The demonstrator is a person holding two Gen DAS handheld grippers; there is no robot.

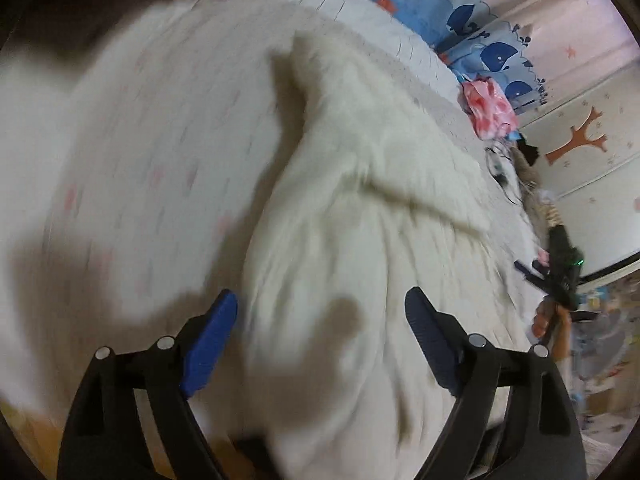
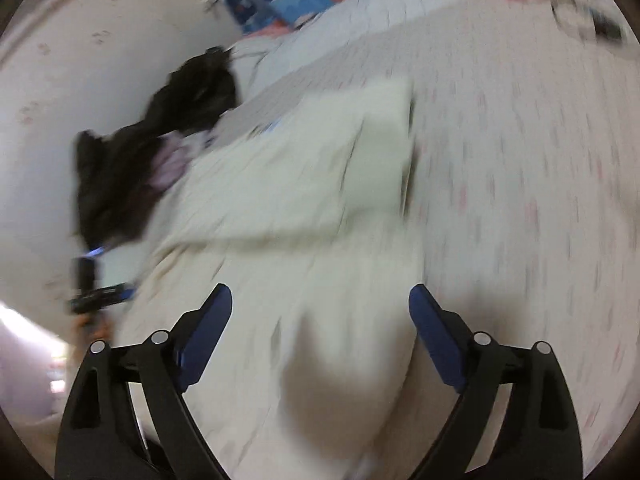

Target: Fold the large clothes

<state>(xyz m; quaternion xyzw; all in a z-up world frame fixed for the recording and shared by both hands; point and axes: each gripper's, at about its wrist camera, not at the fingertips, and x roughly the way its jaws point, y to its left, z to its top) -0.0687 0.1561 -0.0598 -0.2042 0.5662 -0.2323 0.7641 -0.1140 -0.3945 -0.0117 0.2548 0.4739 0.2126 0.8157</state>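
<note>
A large cream-white garment lies spread on the patterned bed sheet, with one flap folded over near its middle. My left gripper hangs open just above the garment's near part, nothing between its blue pads. In the right wrist view the same cream garment runs from the centre toward the lower middle, its folded end square at the top. My right gripper is open over the garment's near end, with nothing gripped. The other gripper, held by a hand, shows at the right edge of the left wrist view. Both views are motion-blurred.
A black garment with a lilac piece lies at the garment's left side in the right wrist view. A red-and-white cloth and a blue whale-print quilt sit at the bed's far side. A wall with tree stickers stands beyond.
</note>
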